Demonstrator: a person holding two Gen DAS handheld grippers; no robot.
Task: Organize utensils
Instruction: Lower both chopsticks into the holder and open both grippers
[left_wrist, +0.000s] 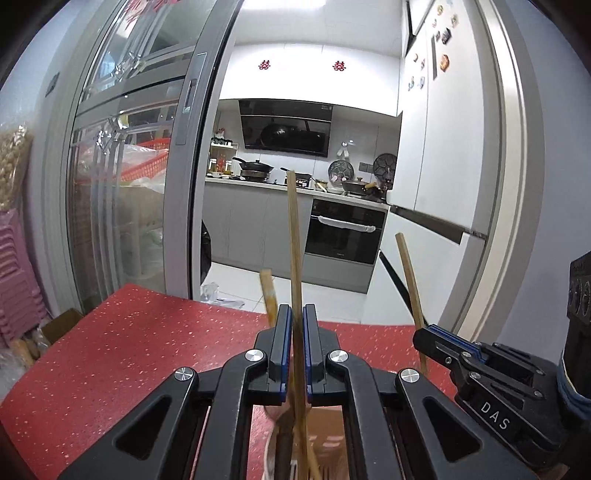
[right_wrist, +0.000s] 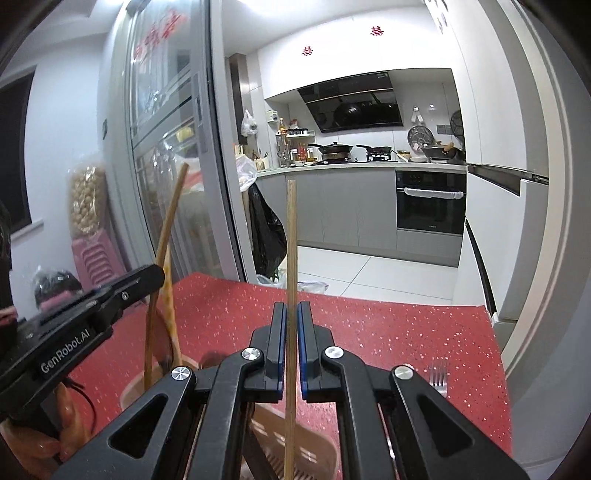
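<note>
two chopsticks (right_wrist: 291, 258) (right_wrist: 168, 236), one fork (right_wrist: 439, 373), one utensil holder (right_wrist: 314, 454), two grippers (left_wrist: 294, 325) (right_wrist: 291, 321)

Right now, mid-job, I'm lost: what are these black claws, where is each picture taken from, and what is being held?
Each picture comes from a camera mounted on a hand-held two-finger gripper, looking forward along its fingers; a person carries one in each hand. The left gripper is closed on an upright chopstick. The right gripper is closed on another chopstick. Each view also shows the other gripper at its edge. Below them, on the red speckled table, stands a tan utensil holder with more wooden utensils in it. A fork lies on the table at the right. A kitchen is behind.
</note>
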